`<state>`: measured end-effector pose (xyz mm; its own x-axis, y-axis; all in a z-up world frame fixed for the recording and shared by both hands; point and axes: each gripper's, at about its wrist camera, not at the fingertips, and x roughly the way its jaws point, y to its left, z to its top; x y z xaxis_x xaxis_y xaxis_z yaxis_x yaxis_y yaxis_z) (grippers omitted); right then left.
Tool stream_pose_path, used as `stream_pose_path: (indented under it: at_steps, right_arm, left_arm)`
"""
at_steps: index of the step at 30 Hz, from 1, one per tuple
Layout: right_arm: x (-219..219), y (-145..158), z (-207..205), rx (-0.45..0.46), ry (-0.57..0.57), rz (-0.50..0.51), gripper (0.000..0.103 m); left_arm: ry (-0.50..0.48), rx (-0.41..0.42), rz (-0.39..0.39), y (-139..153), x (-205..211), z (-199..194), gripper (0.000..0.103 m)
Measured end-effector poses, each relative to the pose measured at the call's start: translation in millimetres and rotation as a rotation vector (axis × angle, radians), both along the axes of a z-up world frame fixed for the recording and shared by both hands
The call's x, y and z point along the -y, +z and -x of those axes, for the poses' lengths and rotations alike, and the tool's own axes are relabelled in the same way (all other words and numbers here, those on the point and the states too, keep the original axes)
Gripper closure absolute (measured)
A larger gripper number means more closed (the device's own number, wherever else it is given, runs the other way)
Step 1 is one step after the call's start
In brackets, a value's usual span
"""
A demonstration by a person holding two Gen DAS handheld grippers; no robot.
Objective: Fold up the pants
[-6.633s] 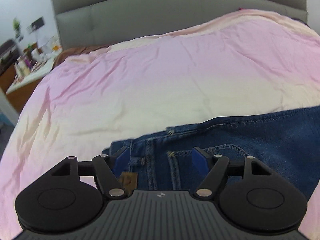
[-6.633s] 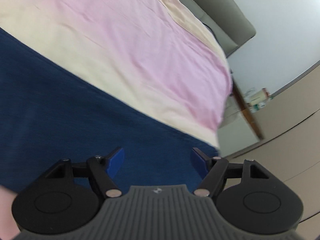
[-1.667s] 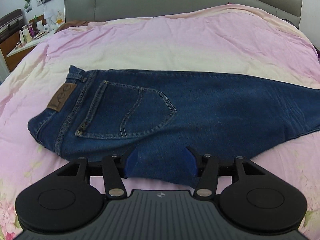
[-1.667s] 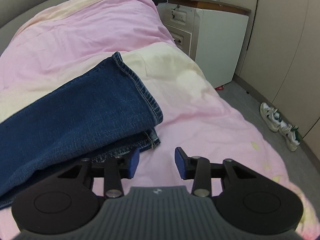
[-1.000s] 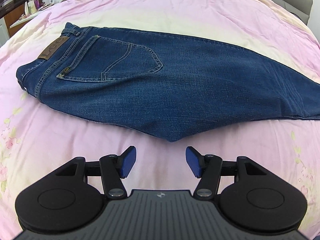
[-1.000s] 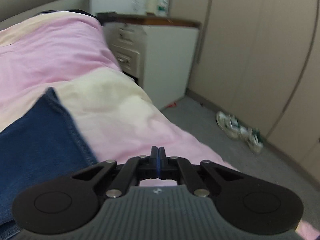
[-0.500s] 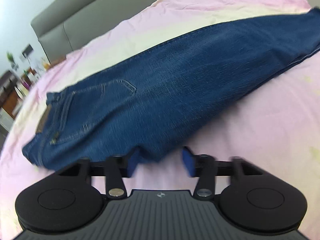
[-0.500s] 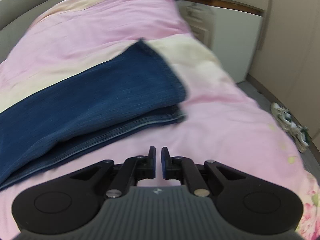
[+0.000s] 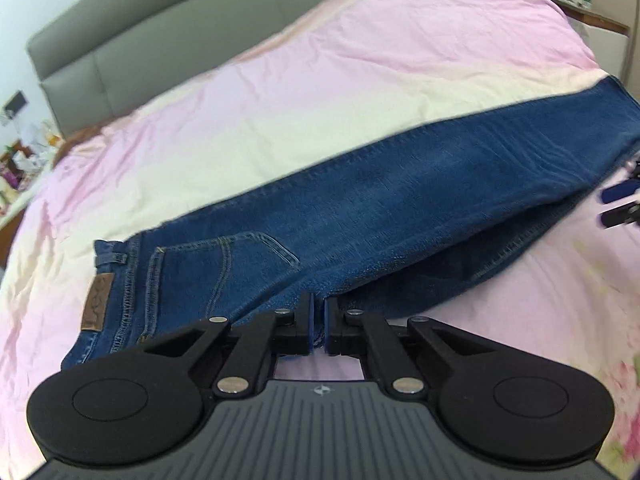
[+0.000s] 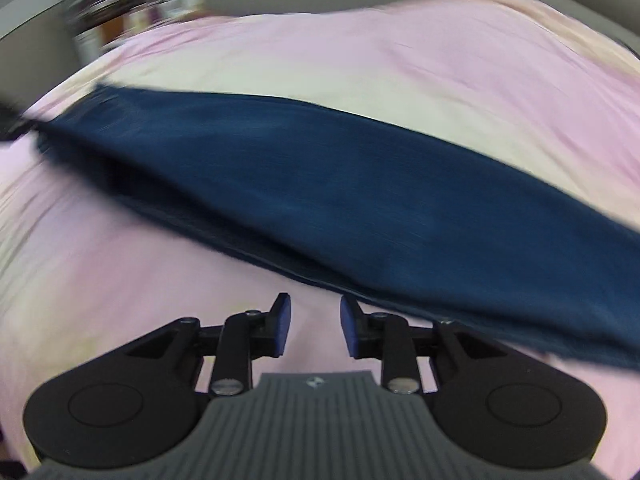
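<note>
Dark blue denim pants, stitched in tan thread with a brown leather waist patch, lie folded lengthwise, leg over leg, across a pink and cream wrinkled quilt on a bed with a grey padded headboard. The left tongs now pinch the crotch point they hovered short of a second ago. The right tongs, nearly closed half a second earlier, stand spread beside the leg.
</note>
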<state>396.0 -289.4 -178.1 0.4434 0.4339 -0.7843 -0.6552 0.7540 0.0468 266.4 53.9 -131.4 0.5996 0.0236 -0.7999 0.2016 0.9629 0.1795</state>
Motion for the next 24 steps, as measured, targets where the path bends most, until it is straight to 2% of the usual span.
stream_pose_path:
  at_steps: [3,7,11,13,15,18,20,21,22,24]
  right_arm:
    - [-68.9,4.9,22.0,0.051,0.230,-0.005,0.064]
    - [-151.8,-3.6,38.2,0.067,0.448,0.013,0.062]
    - [-212.7,-24.2,32.5,0.066,0.525,0.082,0.061]
    - [-232.8,-28.2,22.9,0.092,0.536,0.097,0.049]
    - [-245.6,-27.9,13.8,0.101,0.541,0.092,0.048]
    - [-270.0,-29.3,0.4,0.067,0.561,0.060,0.047]
    - [-280.4,-30.1,-0.6,0.047,0.578,0.035,0.048]
    - [-284.7,-30.0,2.6,0.027,0.595,0.016,0.054]
    - [-287.3,-28.9,6.9,0.002,0.621,-0.003,0.068]
    - [-289.7,-25.1,22.5,-0.020,0.675,-0.001,0.073]
  left_arm:
    - [-0.054,-0.071,0.038,-1.3,-6.3,1.1,0.103]
    - [-0.095,-0.080,0.053,-12.2,-13.8,3.0,0.103]
    - [-0.105,-0.066,0.116,-11.0,-23.9,2.2,0.103]
    - [-0.120,-0.066,0.141,-11.4,-27.8,3.0,0.103]
    - [-0.135,-0.068,0.162,-12.5,-30.8,3.5,0.103]
    - [-0.158,-0.063,0.173,-15.2,-30.7,3.6,0.103]
    - [-0.162,-0.072,0.190,-16.9,-32.8,4.0,0.103]
    - [-0.167,-0.081,0.196,-17.7,-33.8,4.6,0.103]
    - [-0.179,-0.094,0.203,-19.1,-35.3,7.2,0.103]
    - [-0.210,-0.134,0.225,-23.2,-40.2,14.0,0.103]
